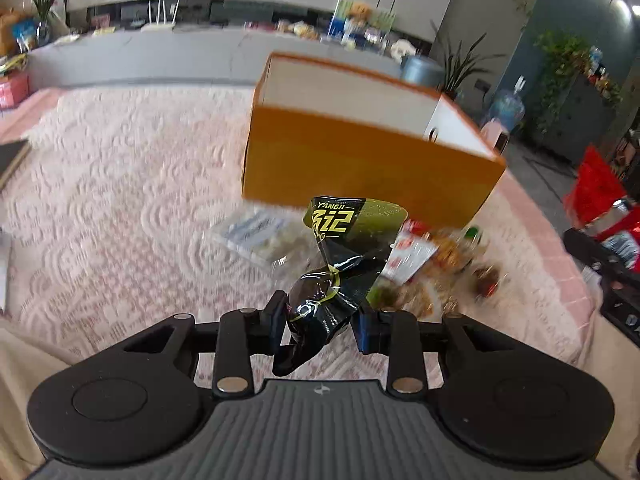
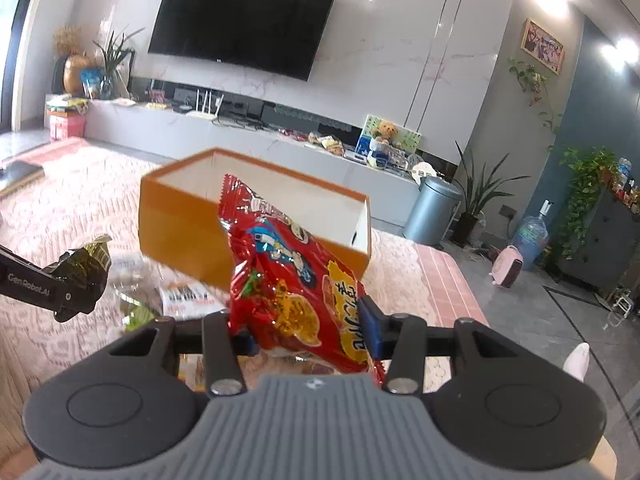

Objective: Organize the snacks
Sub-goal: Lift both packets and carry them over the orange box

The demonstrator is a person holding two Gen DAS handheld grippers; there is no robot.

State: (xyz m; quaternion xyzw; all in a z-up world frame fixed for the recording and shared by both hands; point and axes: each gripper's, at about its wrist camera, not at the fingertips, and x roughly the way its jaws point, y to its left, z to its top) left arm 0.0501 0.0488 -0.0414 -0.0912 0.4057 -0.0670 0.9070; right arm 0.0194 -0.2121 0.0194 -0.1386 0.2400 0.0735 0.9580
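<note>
My left gripper [image 1: 320, 312] is shut on a crumpled black-and-green snack packet [image 1: 344, 232], held above the table; the right wrist view shows that gripper [image 2: 76, 280] and its packet [image 2: 86, 260] at the left. My right gripper [image 2: 306, 332] is shut on a red noodle-snack packet [image 2: 288, 264], its pads pressing both sides. An open orange box [image 1: 360, 160] with a white inside stands on the table just beyond both packets, also seen in the right wrist view [image 2: 180, 224]. Loose snack packets [image 1: 412, 252] lie in front of the box.
A pink lace tablecloth [image 1: 120, 200] covers the table, whose right edge drops to the grey floor. A clear packet [image 1: 256, 232] lies near the box's front. A grey bin [image 2: 434, 208], plants and a TV cabinet [image 2: 240, 136] stand beyond the table.
</note>
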